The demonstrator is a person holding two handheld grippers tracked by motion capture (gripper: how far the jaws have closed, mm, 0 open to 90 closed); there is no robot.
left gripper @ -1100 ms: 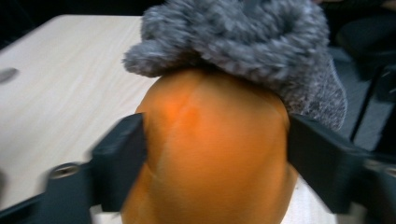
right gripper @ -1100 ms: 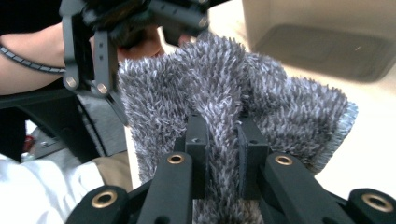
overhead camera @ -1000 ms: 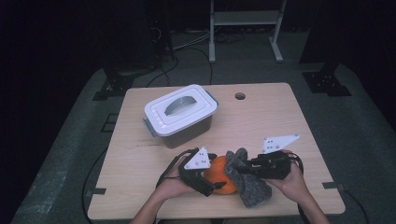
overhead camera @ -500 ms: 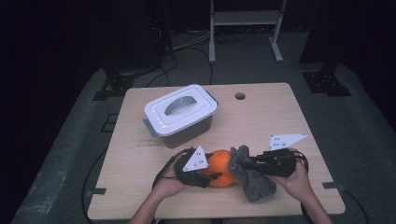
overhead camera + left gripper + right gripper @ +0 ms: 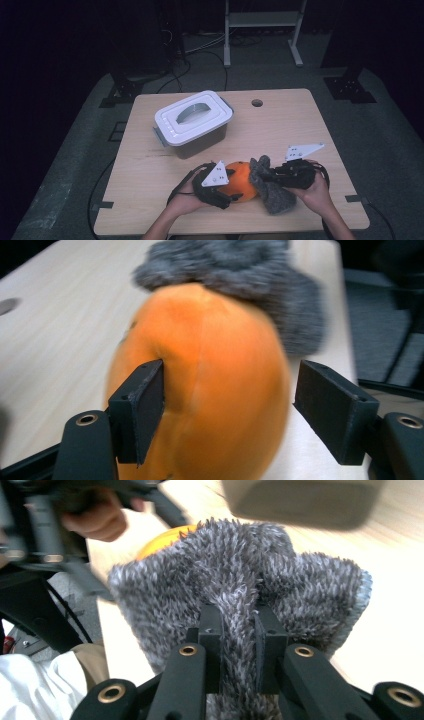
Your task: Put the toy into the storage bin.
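An orange soft ball [image 5: 240, 180] lies on the wooden table [image 5: 290, 130] near its front edge. My left gripper [image 5: 227, 192] reaches around it from the left. In the left gripper view one pad [image 5: 145, 410] touches the ball [image 5: 210, 380] and the other pad [image 5: 330, 410] stands clear of it. These jaws have just been opening, with the ball between them. A grey fuzzy cloth [image 5: 272, 192] drapes against the ball's right side. My right gripper [image 5: 265, 177] is shut on a fold of this cloth [image 5: 240, 580], as seen between its pads in the right gripper view [image 5: 237, 620].
A grey box with a white handled lid [image 5: 192, 120] stands shut behind the ball at the table's left-middle. A small round hole [image 5: 257, 103] is in the tabletop near the far edge. Cables trail from both grippers over the front edge.
More of the orange ball shows between the grippers than a second ago. Both hands have stayed nearly in place.
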